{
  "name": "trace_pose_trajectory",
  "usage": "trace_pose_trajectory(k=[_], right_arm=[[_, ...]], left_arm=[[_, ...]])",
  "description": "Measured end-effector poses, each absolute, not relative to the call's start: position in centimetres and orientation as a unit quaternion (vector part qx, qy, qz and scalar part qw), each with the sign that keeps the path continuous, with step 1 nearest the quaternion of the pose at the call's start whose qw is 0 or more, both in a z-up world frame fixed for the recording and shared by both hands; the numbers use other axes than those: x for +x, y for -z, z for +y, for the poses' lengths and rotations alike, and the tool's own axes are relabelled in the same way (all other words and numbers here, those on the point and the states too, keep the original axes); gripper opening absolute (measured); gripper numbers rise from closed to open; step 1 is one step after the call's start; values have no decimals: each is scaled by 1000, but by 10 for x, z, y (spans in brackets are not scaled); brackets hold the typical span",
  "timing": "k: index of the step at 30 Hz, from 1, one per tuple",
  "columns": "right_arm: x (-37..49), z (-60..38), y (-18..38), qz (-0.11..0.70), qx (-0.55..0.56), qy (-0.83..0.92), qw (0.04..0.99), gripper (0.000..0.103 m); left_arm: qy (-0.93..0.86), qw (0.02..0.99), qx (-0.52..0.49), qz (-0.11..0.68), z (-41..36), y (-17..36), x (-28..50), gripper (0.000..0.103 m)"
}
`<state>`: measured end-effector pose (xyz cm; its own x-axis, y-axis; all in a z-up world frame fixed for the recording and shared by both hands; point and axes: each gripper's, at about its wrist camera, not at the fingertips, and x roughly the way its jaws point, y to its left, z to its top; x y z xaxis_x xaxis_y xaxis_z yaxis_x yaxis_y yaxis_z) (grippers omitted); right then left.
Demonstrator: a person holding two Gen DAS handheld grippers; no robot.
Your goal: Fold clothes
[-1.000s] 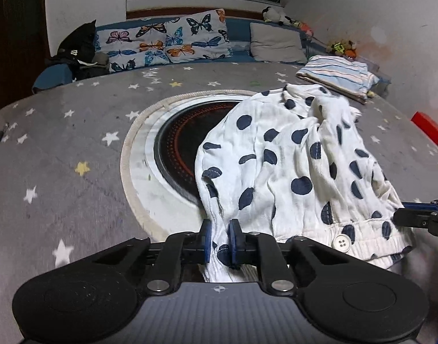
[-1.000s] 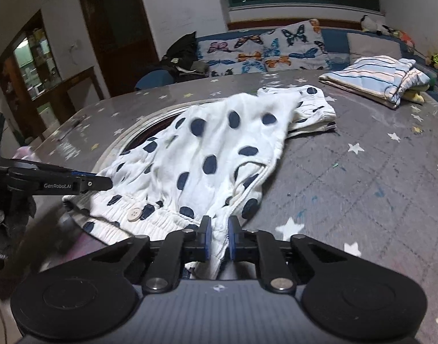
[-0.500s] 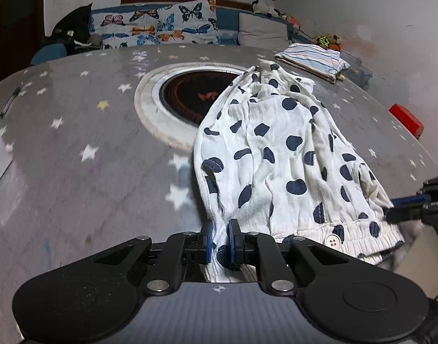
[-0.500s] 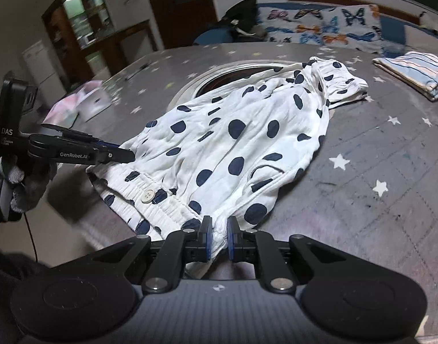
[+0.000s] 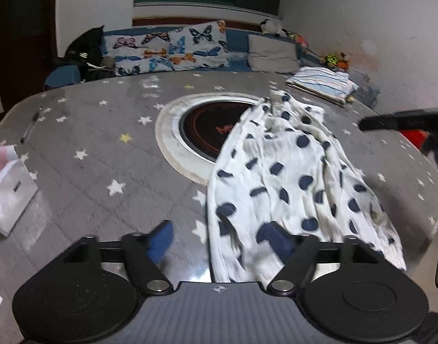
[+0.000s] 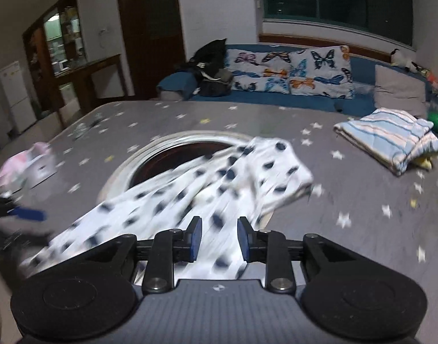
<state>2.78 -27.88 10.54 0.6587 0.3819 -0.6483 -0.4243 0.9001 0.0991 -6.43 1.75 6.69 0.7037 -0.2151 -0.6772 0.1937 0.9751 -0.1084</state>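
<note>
Both sets of jaws, clamped on the waistband half a second ago, now stand apart. At the bottom of the left view my left gripper [image 5: 219, 236] gapes wide and holds nothing, the polka-dot garment [image 5: 287, 172] lying loose between its pads. At the bottom of the right view my right gripper [image 6: 219, 236] is parted less widely, also empty, with the blurred cloth passing under it. The garment stretches from the lower centre up to the middle of each frame, its far end draped over the round hotplate [image 5: 201, 126] set in the star-patterned table [image 5: 84, 172]. Beyond, upper right, sits a folded striped pile [image 6: 391, 137]. I judge the spreading done; next I must regrip one side edge and carry it across.
</note>
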Motion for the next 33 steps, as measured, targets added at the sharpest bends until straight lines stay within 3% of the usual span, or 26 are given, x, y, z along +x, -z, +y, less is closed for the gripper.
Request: trace_pose_trajectory(k=[9,14,19,23,25,33], right_arm=[[123,-250,-91,340,-33,-204,917,27],[157,-239,-74,357,-35,-203,911,27],[182,-234,-60,369,-34,-207,906,26],[196,-236,-52,379,-30,-209,901,25],[199,-238,-47,382,-27,-210,899,17],[195,-252,-45,378,-13,-207,902,8]], left_arm=[[107,929,-2,353,0,-73,-18,80],[127,935,26,329,-26,-81,31,69],[145,934,56,323,-54,-75,98,49],[161,924,64,340,-74,-58,145,49],[169,921,64,346,-82,-51,162,49],[183,909,86,364,-115,-32,208,48]])
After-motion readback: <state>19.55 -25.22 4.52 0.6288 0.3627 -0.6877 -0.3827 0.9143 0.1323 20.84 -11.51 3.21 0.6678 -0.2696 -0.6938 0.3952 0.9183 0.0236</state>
